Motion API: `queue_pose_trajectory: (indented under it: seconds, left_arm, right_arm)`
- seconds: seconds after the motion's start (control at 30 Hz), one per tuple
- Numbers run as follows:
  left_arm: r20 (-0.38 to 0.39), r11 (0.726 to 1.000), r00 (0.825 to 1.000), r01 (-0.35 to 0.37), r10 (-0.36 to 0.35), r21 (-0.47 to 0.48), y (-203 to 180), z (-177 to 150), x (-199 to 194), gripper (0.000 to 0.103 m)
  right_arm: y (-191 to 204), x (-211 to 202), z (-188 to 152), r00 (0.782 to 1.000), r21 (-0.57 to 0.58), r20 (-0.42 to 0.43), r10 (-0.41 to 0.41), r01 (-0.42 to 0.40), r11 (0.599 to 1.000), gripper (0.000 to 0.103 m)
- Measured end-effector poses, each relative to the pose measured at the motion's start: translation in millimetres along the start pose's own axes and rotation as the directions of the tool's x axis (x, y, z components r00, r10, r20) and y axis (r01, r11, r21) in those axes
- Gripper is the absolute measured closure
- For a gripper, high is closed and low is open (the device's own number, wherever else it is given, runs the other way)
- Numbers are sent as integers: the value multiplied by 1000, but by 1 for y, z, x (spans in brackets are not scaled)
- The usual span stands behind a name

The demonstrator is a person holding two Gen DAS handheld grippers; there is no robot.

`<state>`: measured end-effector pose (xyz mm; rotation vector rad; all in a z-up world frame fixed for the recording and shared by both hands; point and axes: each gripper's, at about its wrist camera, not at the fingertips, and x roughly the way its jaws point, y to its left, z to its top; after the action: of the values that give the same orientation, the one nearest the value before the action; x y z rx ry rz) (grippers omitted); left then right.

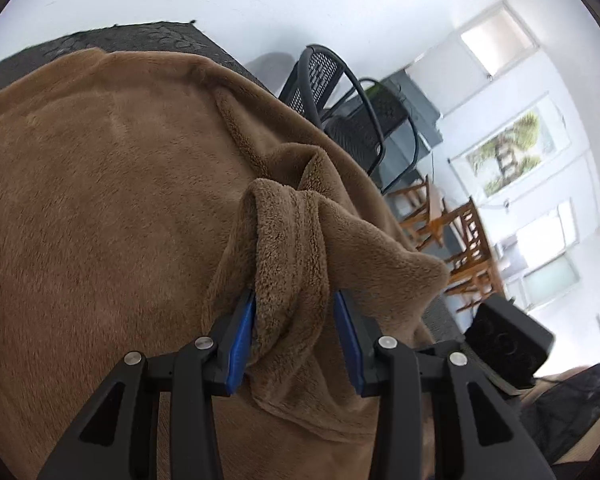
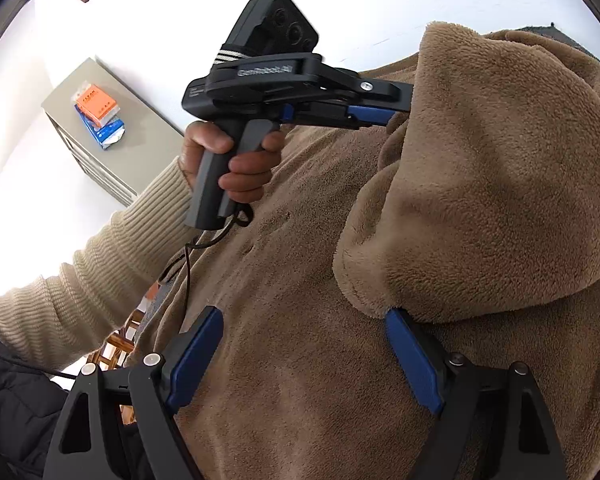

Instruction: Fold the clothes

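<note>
A brown fleece garment (image 1: 100, 220) lies spread over a dark surface and fills most of both views. My left gripper (image 1: 294, 300) is shut on a bunched fold of the fleece (image 1: 292, 248), with both blue pads pressing its sides. In the right wrist view the left gripper (image 2: 396, 106) reaches from the left into a raised hump of fleece (image 2: 480, 160), gripped by a hand (image 2: 240, 168). My right gripper (image 2: 304, 316) stands wide open over flat fleece. The hump's lower edge rests on its right finger (image 2: 412, 352); nothing is pinched.
A dark patterned cover (image 1: 140, 38) shows beyond the garment's far edge. Black mesh chairs (image 1: 340, 92) and wooden chairs (image 1: 460, 236) stand to the right. A grey cabinet (image 2: 148, 136) with orange and blue packets (image 2: 98, 114) is at the left. A beige ribbed sleeve (image 2: 100, 272) crosses low.
</note>
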<state>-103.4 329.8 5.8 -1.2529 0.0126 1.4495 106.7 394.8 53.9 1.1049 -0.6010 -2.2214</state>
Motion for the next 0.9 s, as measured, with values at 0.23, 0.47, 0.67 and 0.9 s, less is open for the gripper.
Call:
queue_pose_trajectory:
  seconds: [0.23, 0.47, 0.67, 0.9]
  left_arm:
    - [21, 995, 995, 96, -96, -3, 6, 8, 3, 59]
    - [153, 998, 988, -17, 26, -60, 5, -1, -32, 94]
    - [460, 994, 886, -4, 56, -112, -10, -27, -139, 94]
    - [635, 970, 750, -36, 185, -241, -7, -91, -233, 94]
  right_arm:
    - [-2, -2, -1, 1000, 2, 1, 2, -2, 1000, 17]
    - [-6, 0, 0, 1000, 5, 1, 6, -6, 1000, 17]
    - [-14, -4, 1, 1000, 9, 1, 5, -5, 1000, 17]
    - [-16, -4, 1, 1000, 8, 1, 1, -1, 1000, 17]
